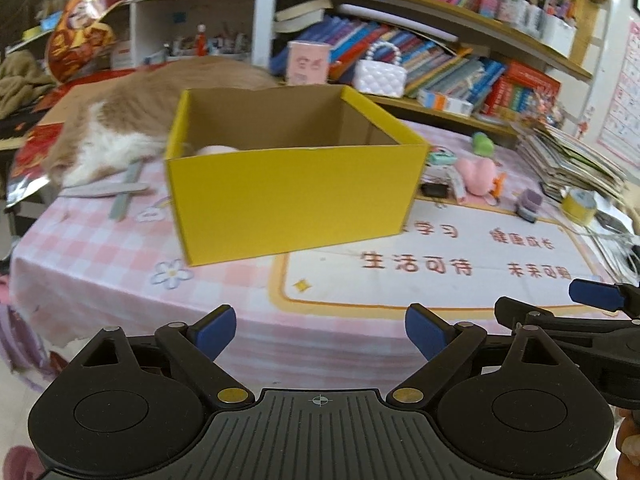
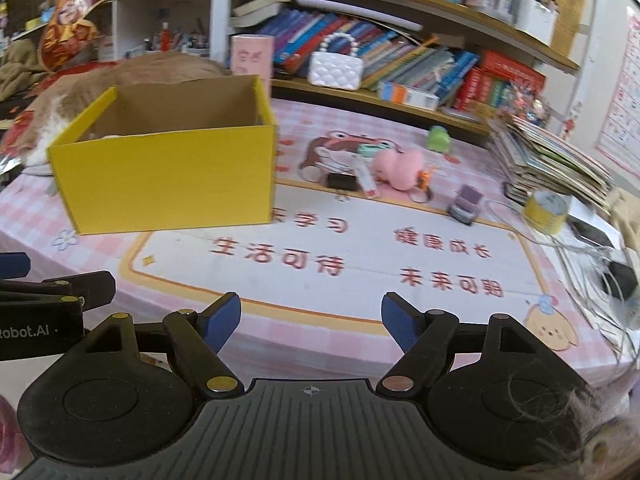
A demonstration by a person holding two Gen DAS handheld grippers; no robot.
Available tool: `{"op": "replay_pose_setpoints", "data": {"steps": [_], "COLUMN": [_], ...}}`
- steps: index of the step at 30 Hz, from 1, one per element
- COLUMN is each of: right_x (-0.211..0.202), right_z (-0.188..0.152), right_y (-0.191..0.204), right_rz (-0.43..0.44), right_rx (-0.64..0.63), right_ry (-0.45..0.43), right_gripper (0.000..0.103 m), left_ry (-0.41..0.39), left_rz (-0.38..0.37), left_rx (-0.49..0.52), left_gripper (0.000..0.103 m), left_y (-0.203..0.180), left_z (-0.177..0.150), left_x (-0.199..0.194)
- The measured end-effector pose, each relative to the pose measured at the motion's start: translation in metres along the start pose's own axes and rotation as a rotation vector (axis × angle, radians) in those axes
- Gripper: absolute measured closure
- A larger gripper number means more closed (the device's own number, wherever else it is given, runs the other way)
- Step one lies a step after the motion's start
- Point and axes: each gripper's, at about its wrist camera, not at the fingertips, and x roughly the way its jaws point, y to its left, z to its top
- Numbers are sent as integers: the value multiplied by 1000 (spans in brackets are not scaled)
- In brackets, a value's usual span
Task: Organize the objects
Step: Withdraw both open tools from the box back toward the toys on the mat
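Note:
An open yellow cardboard box (image 1: 292, 196) stands on the pink checked tablecloth (image 1: 100, 256); something pale lies inside at its left. It also shows in the right wrist view (image 2: 168, 180). Small items lie to its right: a pink plush (image 2: 398, 168), a green toy (image 2: 438, 138), a black clip (image 2: 342, 181), a purple toy car (image 2: 466, 202) and a yellow tape roll (image 2: 546, 208). My left gripper (image 1: 320, 332) is open and empty near the table's front edge. My right gripper (image 2: 310, 322) is open and empty beside it.
An orange and white cat (image 1: 132, 128) lies behind the box at the left. A stack of books (image 2: 552, 164) sits at the right edge. Cables (image 2: 592, 256) trail at the front right. Bookshelves (image 1: 440, 52) stand behind the table.

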Motion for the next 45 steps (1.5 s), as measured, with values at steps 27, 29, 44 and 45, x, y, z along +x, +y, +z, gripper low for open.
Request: {"op": "replay_pose_setpoints", "data": {"steps": [27, 29, 44, 45], "right_x": [58, 64, 121, 125], "right_z": [21, 24, 62, 63], "right_y": [-137, -149, -223, -224], "right_rz": [-101, -100, -12, -6], "right_rx": [141, 148, 138, 131], "right_ry": [52, 53, 5, 4], "right_gripper": [25, 25, 28, 28], "left_ry": [48, 50, -29, -23], "left_rz": [-95, -93, -9, -8], "left_rx": [139, 142, 104, 96], "left_gripper": [9, 9, 15, 19], "left_y": [-131, -142, -202, -204], "left_z": [47, 51, 95, 98], "left_x": [78, 86, 131, 137]}}
